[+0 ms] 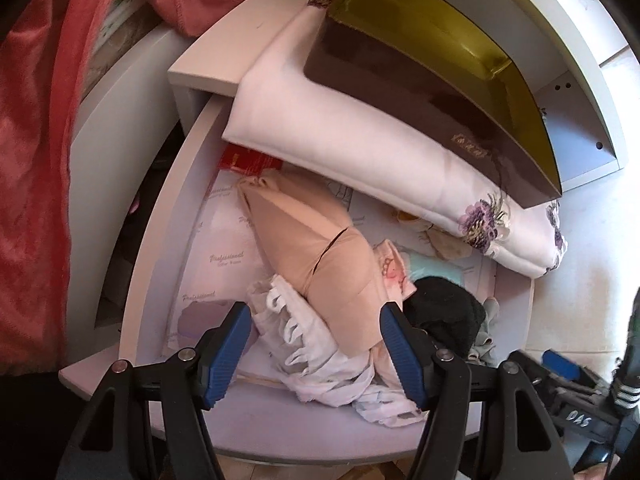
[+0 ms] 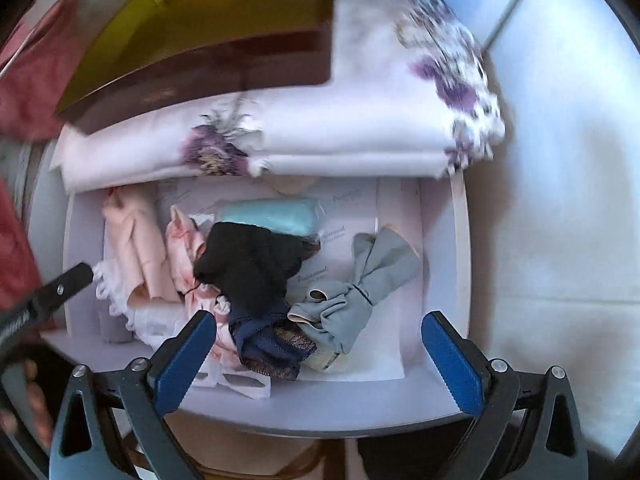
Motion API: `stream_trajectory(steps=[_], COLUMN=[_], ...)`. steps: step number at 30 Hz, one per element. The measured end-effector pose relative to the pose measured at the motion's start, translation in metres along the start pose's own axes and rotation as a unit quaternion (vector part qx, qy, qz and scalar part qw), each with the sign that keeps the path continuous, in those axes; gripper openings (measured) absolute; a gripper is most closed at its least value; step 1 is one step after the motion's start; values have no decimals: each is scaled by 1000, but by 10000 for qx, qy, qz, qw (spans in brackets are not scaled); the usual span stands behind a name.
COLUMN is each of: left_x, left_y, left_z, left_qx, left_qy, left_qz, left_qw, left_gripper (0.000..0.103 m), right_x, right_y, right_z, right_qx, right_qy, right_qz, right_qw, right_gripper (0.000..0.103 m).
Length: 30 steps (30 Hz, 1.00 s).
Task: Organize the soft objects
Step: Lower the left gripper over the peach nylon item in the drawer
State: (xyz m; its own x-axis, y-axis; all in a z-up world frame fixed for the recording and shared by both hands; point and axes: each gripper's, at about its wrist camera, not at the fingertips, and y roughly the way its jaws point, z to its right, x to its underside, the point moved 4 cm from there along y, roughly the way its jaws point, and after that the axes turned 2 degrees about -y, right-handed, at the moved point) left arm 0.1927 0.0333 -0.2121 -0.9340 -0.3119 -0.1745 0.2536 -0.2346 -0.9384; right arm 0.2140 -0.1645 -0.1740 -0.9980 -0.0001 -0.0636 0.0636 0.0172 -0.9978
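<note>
Inspection of the open drawer (image 2: 456, 240): sorting appears to be at an early stage. Its contents lie loose and unfolded across the lower centre of both views. A beige garment (image 1: 320, 248) sits at centre of the left wrist view, overlapping a white frilled piece (image 1: 296, 340) at lower centre. In the right wrist view a black garment (image 2: 248, 264) lies mid-frame on top of a pink item (image 2: 186, 252), with a navy lace piece (image 2: 268, 344) directly below it and a grey knotted garment (image 2: 360, 292) to its right. Only a pale turquoise roll (image 2: 272, 216), above the black garment, looks folded.

A folded floral sheet (image 1: 360, 136) overhangs the drawer's far edge across the upper part of the frame, with a dark glossy box (image 1: 420, 80) resting on it.

The left gripper (image 1: 316, 354) hangs with jaws released, spread either side of the frilled piece and beige garment, gripping nothing. The right gripper (image 2: 320, 356) is likewise released, jaws wide above the navy and grey items, holding nothing.

Judgement: nearly all folding and arranging is outstanding.
</note>
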Motion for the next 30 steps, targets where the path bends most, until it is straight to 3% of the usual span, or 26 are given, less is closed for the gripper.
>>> stream_trajectory(steps=[3, 15, 30], left_x=[-5, -20, -35], left_y=[-1, 15, 44], left_z=[4, 10, 10], left_qx=[10, 75, -125], left_qy=[-5, -161, -601], left_qz=[72, -185, -531], left_qw=[10000, 9997, 9967], left_gripper=[68, 68, 68], right_x=[13, 21, 25], right_y=[21, 49, 54], right_z=[4, -4, -5], right_qx=[221, 260, 332], right_qy=[-141, -369, -380], right_qz=[-129, -274, -221], right_qw=[9996, 9986, 9985], right_gripper=[103, 103, 103])
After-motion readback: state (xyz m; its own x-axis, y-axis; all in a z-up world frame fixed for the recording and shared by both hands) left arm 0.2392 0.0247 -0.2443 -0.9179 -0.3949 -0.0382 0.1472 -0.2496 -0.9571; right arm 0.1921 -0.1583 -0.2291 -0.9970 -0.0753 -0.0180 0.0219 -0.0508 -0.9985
